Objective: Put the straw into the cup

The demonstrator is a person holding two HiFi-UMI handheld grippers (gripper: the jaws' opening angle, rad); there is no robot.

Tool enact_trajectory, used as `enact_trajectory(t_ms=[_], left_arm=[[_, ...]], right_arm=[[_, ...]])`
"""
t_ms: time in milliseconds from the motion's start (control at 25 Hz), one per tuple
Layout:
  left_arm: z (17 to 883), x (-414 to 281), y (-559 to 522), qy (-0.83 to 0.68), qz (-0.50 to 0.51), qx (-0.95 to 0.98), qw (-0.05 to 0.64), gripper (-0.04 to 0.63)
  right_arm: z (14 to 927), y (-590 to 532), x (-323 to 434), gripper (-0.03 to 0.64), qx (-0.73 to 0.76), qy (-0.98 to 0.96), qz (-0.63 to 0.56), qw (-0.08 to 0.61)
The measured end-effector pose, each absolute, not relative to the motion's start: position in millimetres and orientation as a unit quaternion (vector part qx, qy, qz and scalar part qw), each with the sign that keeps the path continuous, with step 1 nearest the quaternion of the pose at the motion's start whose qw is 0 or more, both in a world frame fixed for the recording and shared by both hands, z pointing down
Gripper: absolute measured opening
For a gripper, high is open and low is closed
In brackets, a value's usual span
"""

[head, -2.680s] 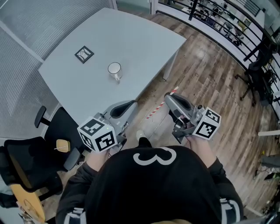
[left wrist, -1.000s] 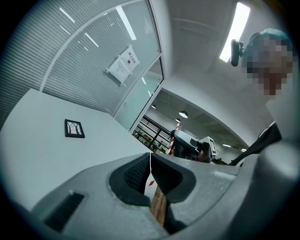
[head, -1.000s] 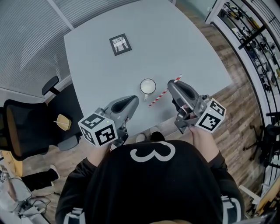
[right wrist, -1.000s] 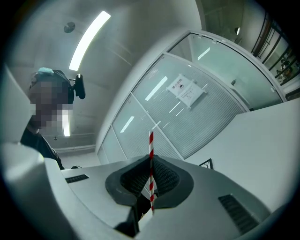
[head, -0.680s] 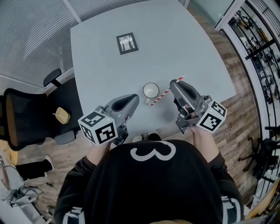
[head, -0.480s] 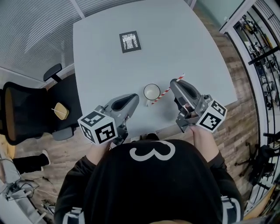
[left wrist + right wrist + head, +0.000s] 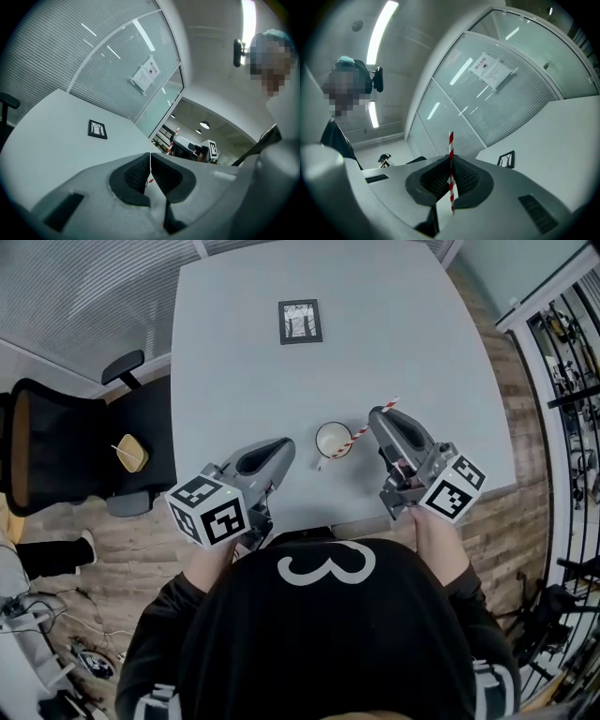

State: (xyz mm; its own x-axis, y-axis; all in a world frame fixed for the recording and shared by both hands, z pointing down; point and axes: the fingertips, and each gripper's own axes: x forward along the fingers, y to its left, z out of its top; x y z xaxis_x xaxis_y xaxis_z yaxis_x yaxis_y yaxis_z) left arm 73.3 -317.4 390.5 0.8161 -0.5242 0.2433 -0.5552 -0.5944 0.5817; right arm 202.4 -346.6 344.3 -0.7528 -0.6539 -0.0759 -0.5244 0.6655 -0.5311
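The right gripper pinches the straw by the cup, the left gripper is closed and empty; next tip the low end in

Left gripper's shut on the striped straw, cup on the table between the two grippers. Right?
Wrong gripper. The straw is clamped in the right gripper, as the right gripper view shows. The left gripper is shut on nothing in its own view. The cup does stand on the table between them, as the head view shows.
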Motion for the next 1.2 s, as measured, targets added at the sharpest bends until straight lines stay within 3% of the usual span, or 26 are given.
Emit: enact_trajectory(t_ms=[1200], left_arm=[[436.2, 53.3, -315.2, -0.365, 0.029, 0.855, 0.367, 0.02]], right_arm=[[419.9, -375.6, 195.3, 0.023, -0.348, 0.894, -0.264, 0.097]])
